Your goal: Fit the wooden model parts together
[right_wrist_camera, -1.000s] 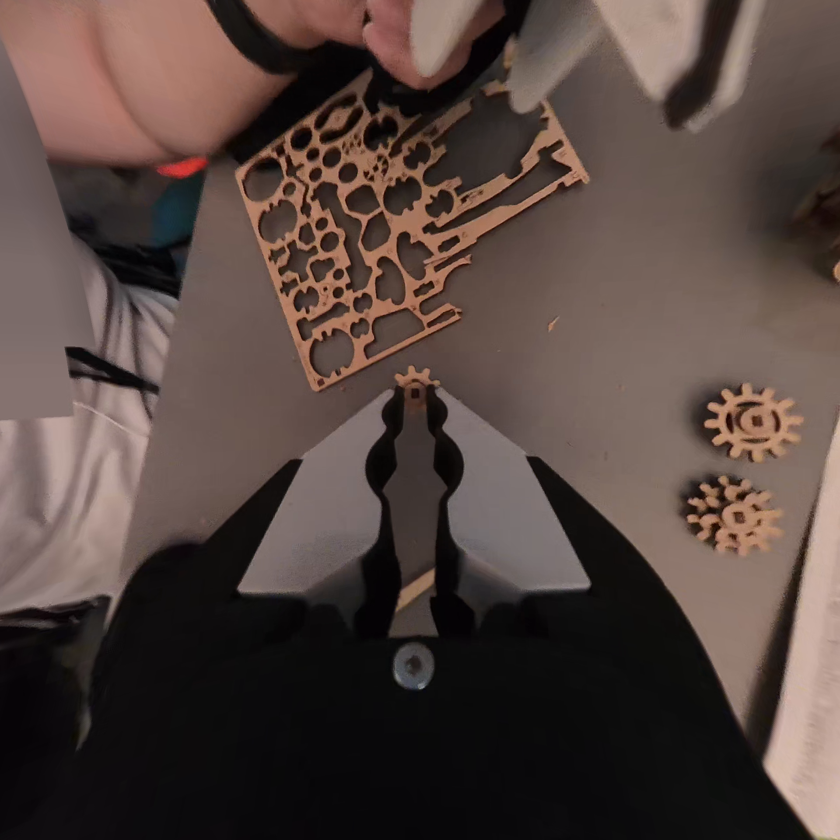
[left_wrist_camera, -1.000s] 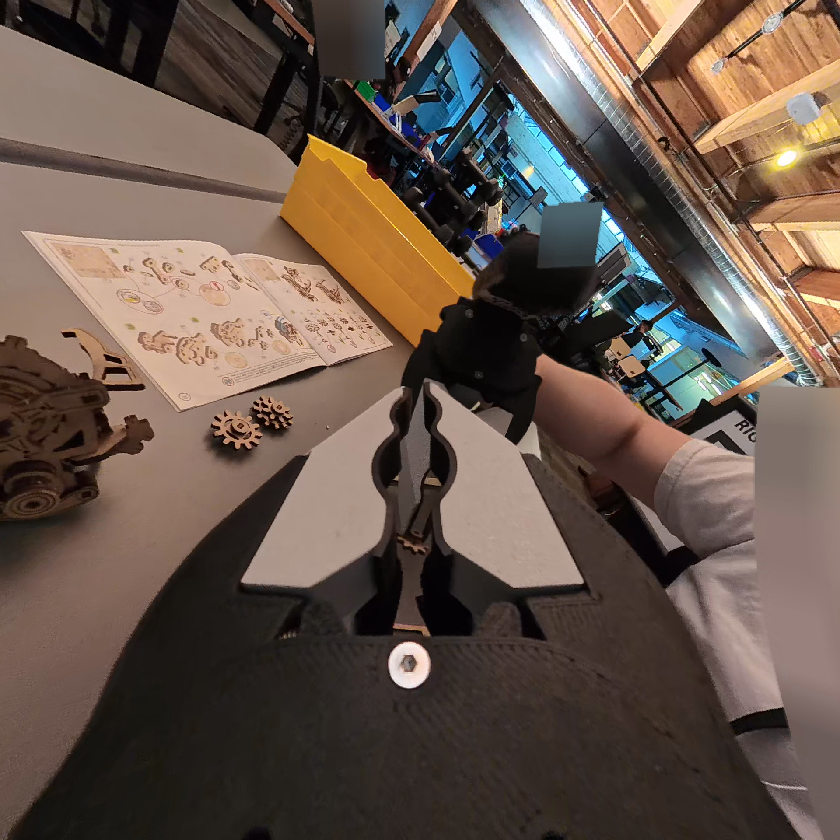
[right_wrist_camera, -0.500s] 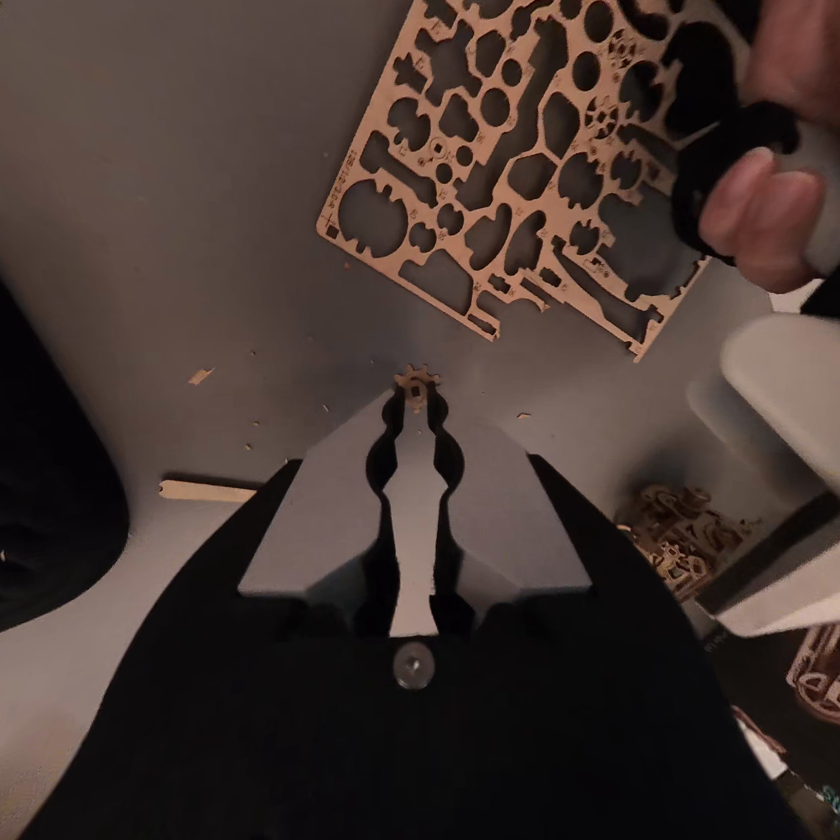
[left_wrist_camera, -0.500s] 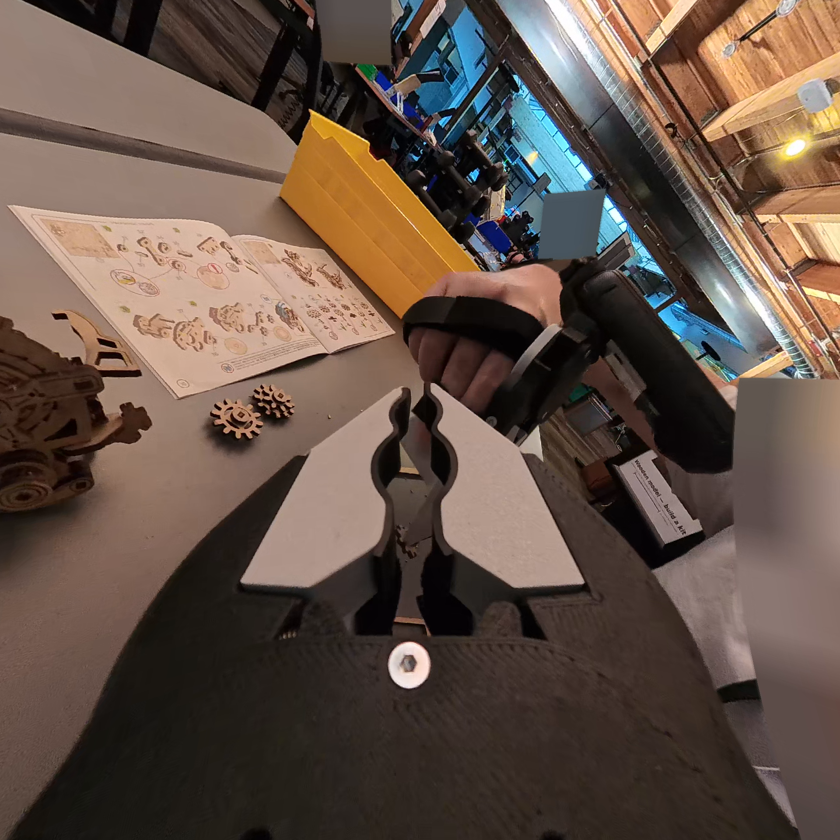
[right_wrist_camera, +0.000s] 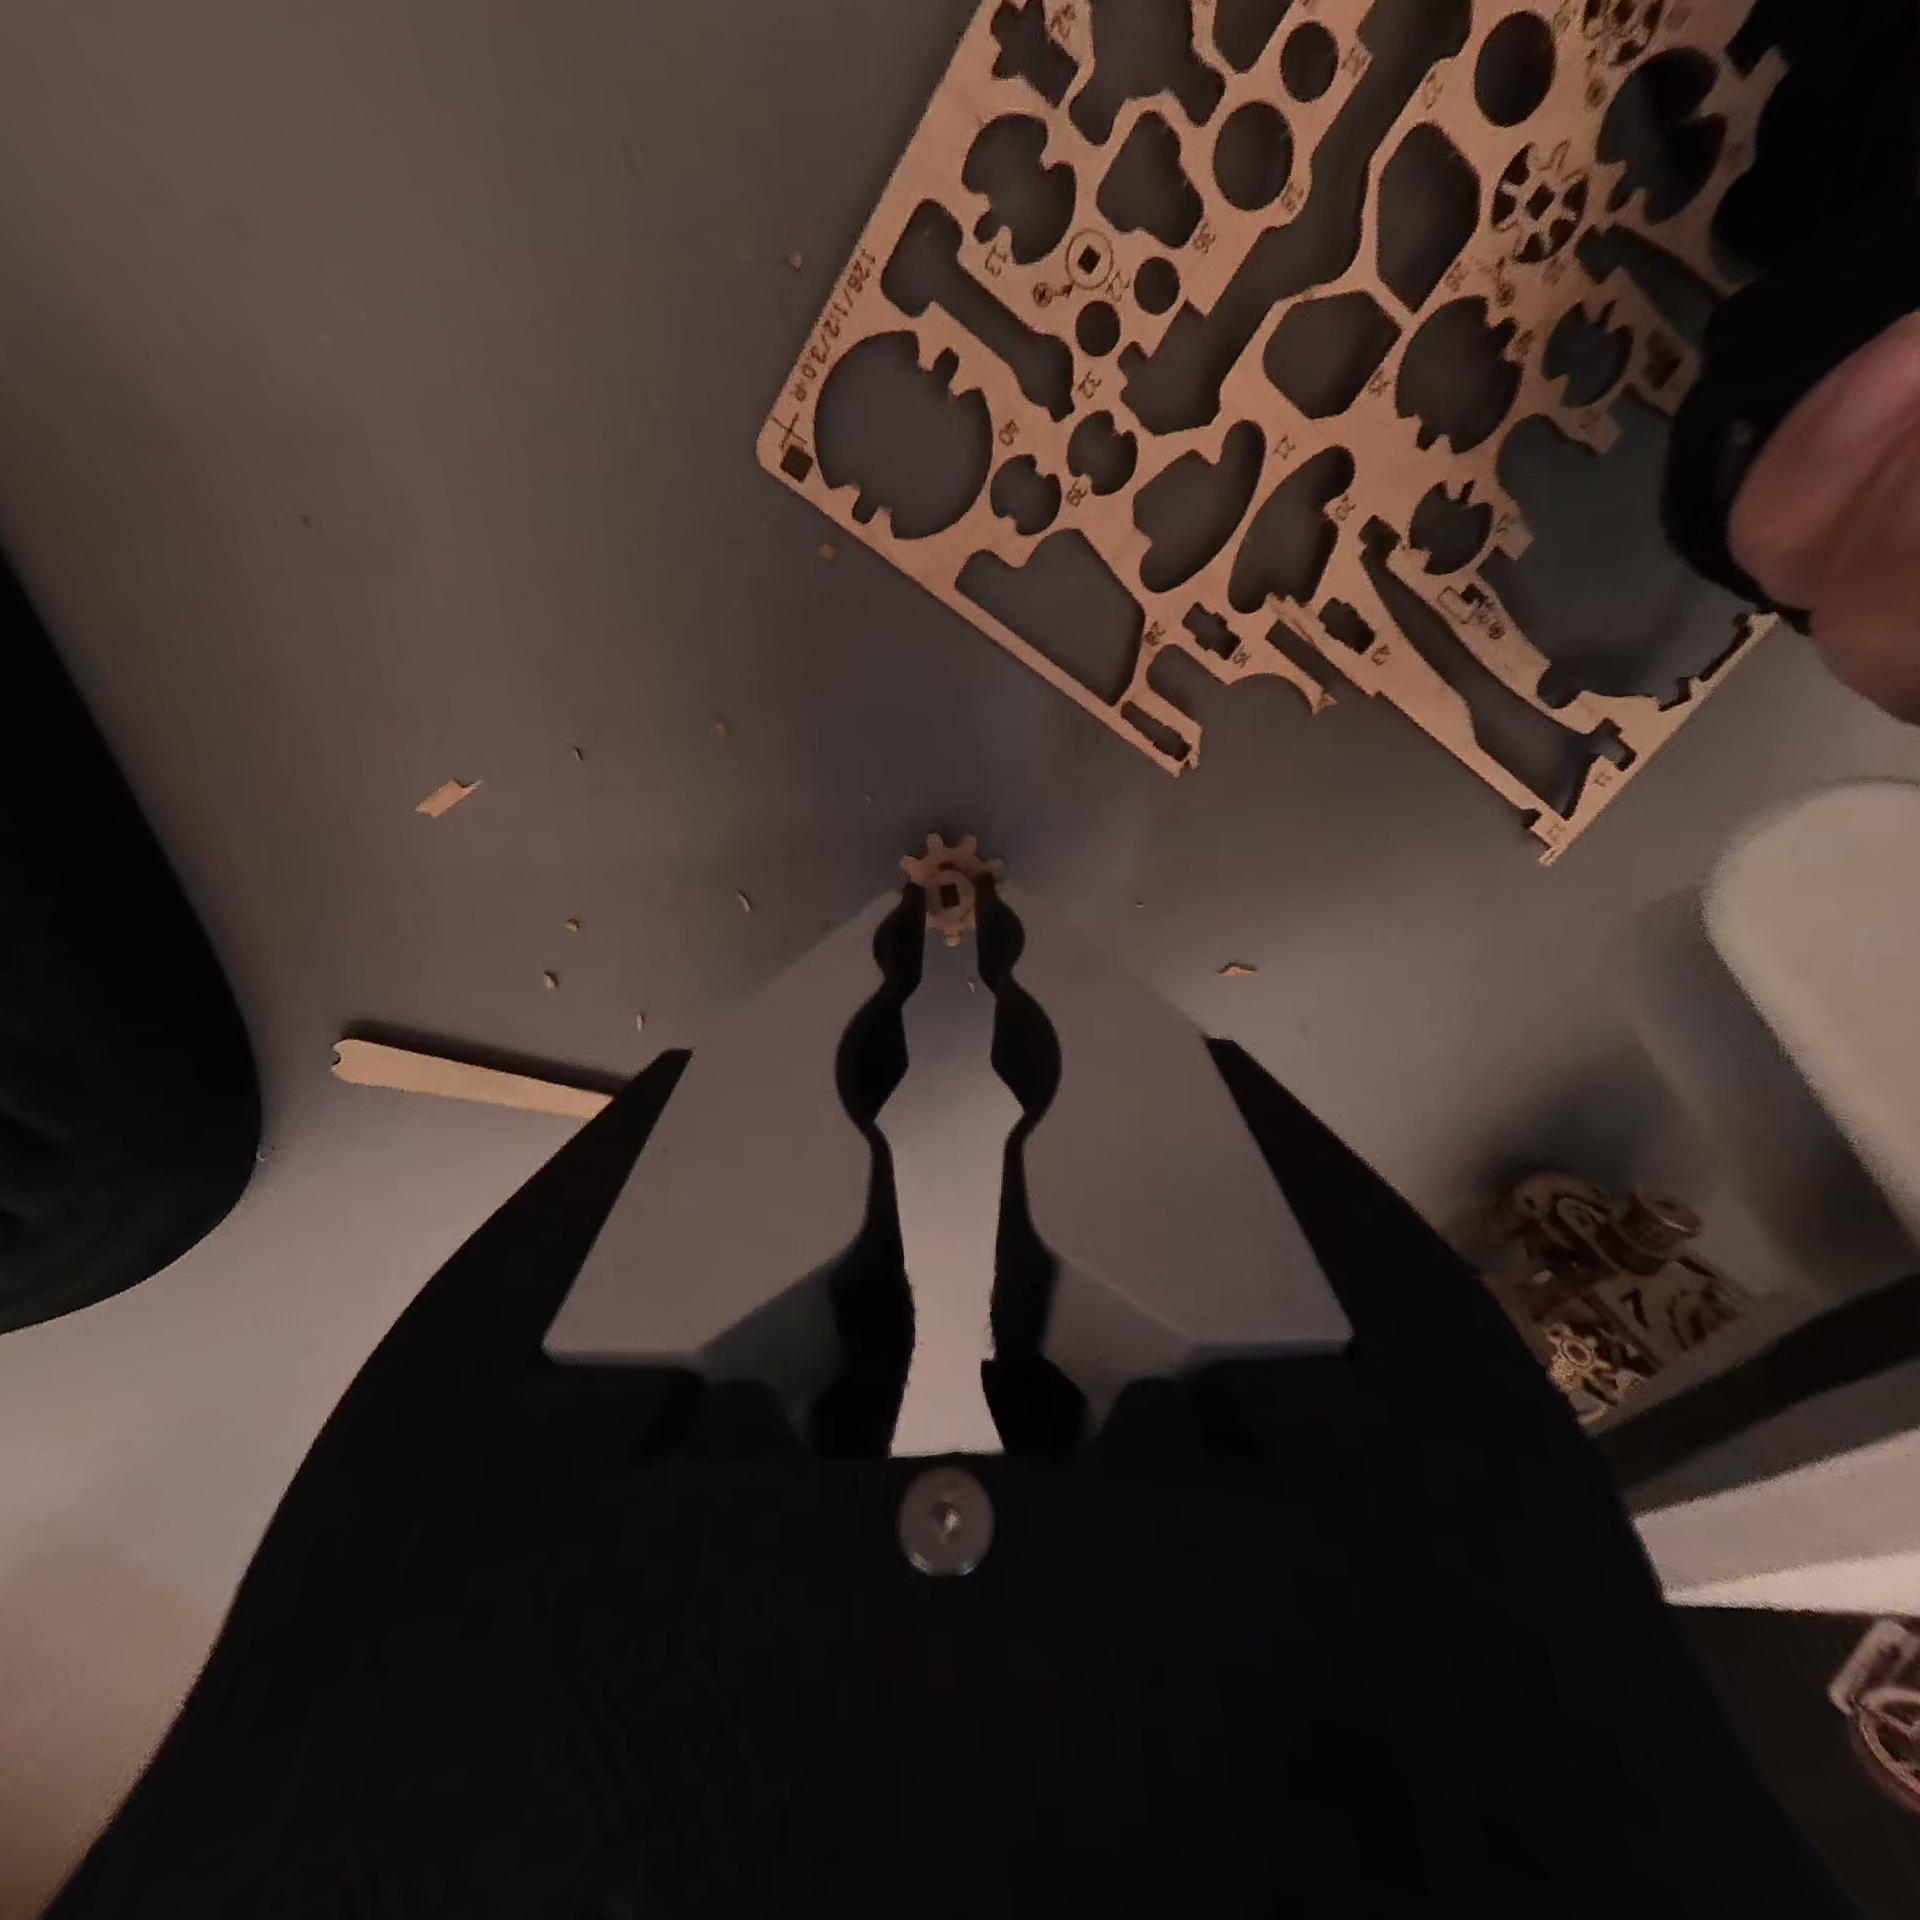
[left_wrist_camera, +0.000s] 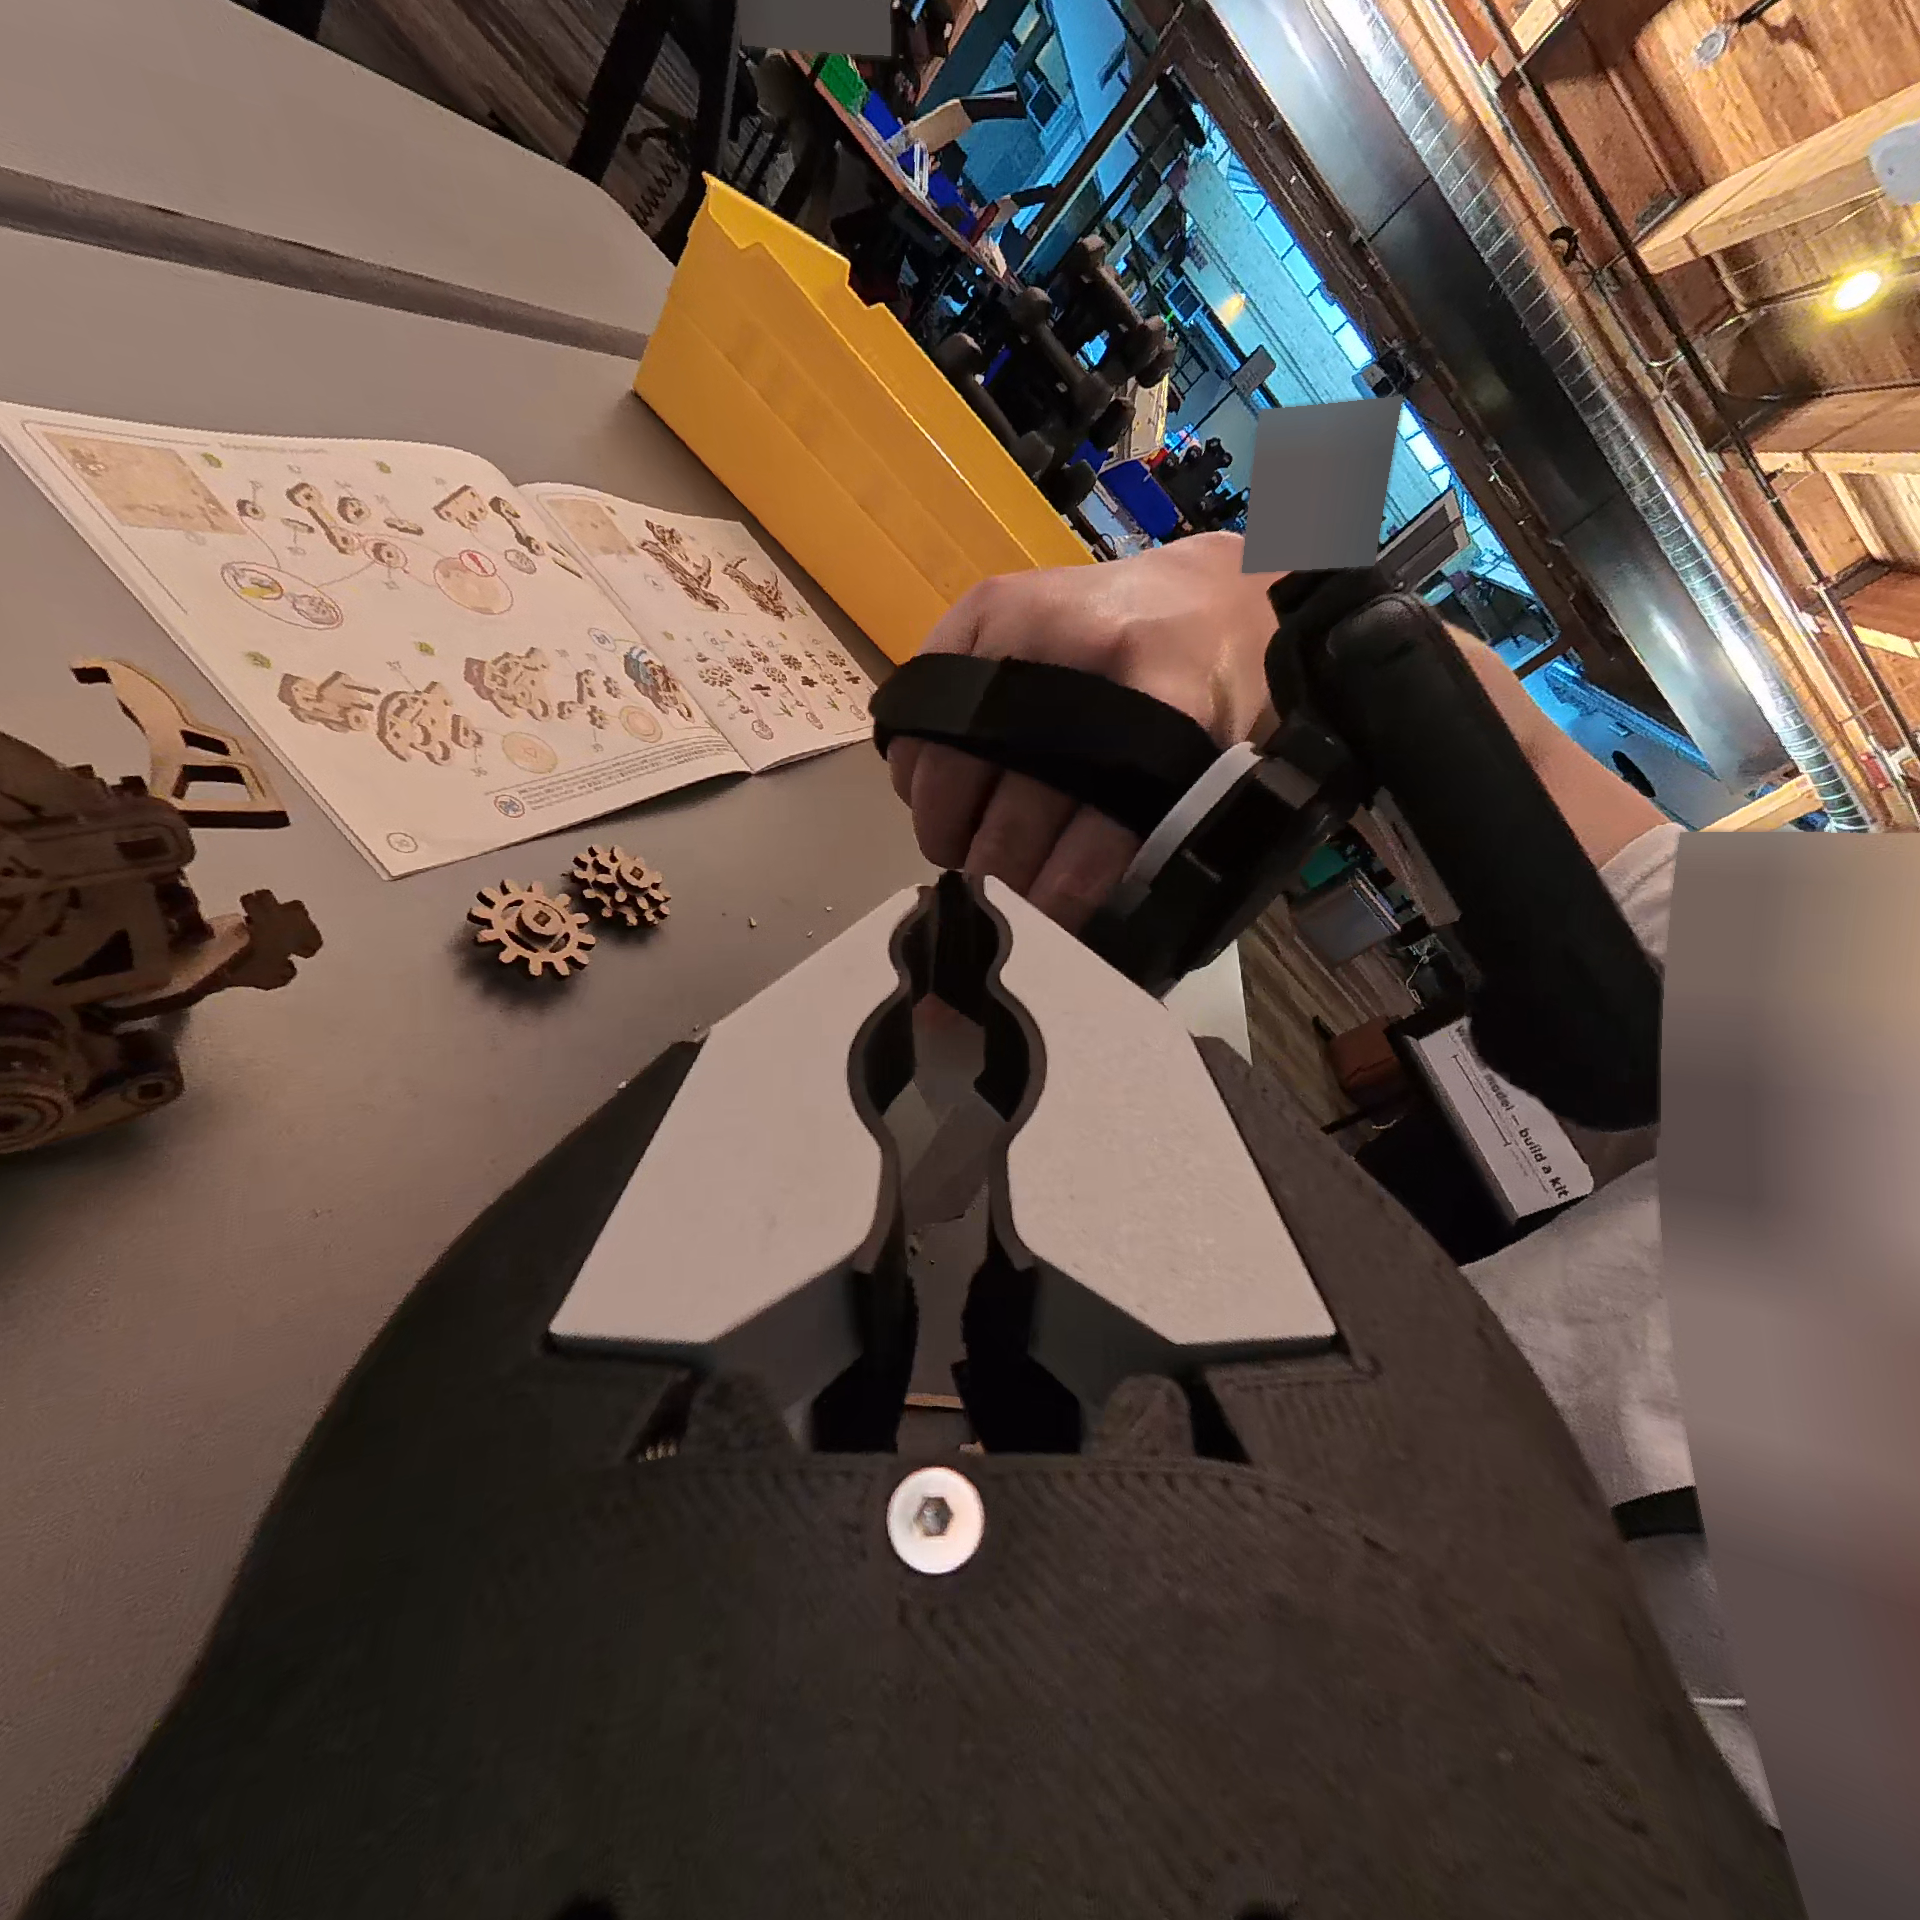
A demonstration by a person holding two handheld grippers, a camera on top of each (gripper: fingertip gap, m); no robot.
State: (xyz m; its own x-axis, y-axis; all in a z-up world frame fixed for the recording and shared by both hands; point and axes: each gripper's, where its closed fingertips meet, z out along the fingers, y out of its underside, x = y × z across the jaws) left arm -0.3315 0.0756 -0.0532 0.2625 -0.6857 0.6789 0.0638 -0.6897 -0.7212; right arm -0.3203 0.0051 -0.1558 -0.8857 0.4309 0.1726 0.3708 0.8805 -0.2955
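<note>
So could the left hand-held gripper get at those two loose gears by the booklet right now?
Probably yes. The two gears lie in the open on the table ahead-left of the left hand-held gripper, with nothing between; its jaws are shut and look empty, so they'd need opening.

Two gears [left_wrist_camera: 566,906] on table [left_wrist_camera: 364,1091], between booklet [left_wrist_camera: 436,623] and model [left_wrist_camera: 83,987].

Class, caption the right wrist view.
Right hand-held gripper pinches a small wooden gear above the grey table.
</note>
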